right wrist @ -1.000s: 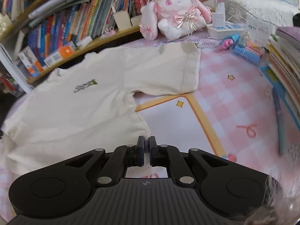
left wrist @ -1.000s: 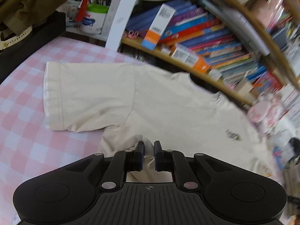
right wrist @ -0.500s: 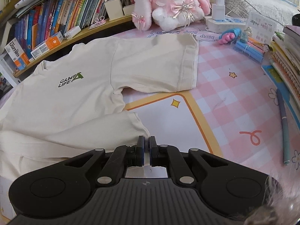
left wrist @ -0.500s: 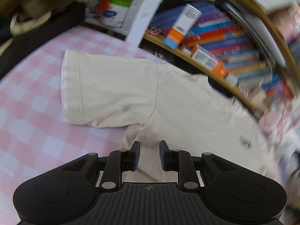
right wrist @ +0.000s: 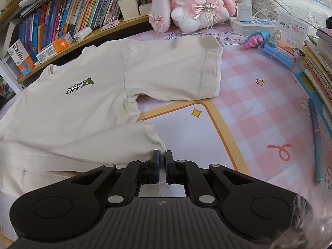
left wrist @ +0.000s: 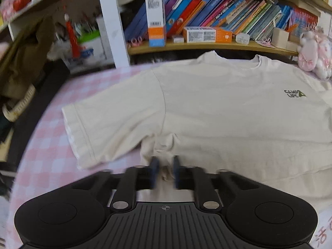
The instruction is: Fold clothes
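Observation:
A cream T-shirt (left wrist: 217, 112) with a small green CAMP LIFE logo lies face up on the pink checked desk mat, collar toward the bookshelf. Its bottom part is folded up over the body. It also shows in the right wrist view (right wrist: 87, 108). My left gripper (left wrist: 165, 166) stands open over the shirt's side edge below the left sleeve, with a bunch of cloth between the fingers. My right gripper (right wrist: 162, 157) is shut on the folded hem corner of the shirt, low over the mat.
A bookshelf (left wrist: 207, 45) with books and boxes runs along the back. A pink plush rabbit (right wrist: 193, 6), a power strip (right wrist: 249, 23), a pen box (right wrist: 278, 54), stacked notebooks (right wrist: 317, 62) and a pen (right wrist: 317, 145) lie to the right. Dark bags (left wrist: 25, 87) sit left.
My left gripper has opened and let go of the cloth it pinched, and swung to face the shirt squarely. My right gripper has carried the hem forward, folding the bottom up.

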A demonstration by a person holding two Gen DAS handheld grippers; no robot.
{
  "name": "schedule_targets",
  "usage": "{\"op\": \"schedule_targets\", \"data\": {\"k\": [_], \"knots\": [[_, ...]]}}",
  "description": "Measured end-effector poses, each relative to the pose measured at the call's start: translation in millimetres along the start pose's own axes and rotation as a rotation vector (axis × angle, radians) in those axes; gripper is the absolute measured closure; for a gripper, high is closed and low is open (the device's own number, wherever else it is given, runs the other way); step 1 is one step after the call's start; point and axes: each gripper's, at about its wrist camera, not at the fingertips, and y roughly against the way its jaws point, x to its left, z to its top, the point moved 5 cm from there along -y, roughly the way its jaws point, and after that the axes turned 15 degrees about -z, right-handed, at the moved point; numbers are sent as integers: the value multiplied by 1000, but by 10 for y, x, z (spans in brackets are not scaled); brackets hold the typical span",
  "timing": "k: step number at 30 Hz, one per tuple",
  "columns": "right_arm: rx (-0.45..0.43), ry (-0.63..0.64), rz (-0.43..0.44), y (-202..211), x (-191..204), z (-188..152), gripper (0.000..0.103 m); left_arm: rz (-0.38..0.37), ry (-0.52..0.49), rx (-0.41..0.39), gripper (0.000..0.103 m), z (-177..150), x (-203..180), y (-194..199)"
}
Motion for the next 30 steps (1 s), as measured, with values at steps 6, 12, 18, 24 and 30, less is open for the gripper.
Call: {"op": "schedule_targets", "data": {"k": [6,12,18,24,30], "knots": [[-4,-11,7,-7,-4,-15,98,-70,97,-57,93,63,10,98],[-3,-7,11,-17,-13,-17,98,-80,237,-37,98,-5,206,-60],[-27,-15,25,132,-68,-5,98,-172,427,-169,103,-96,326,423],[-53,-4,76,570,-186,-78,98,-278,517,-275,103,-453,351,1371],[-19,-5,92,994,-305,-396,98,-309,572,-230,103,-1002,356,1914]]}}
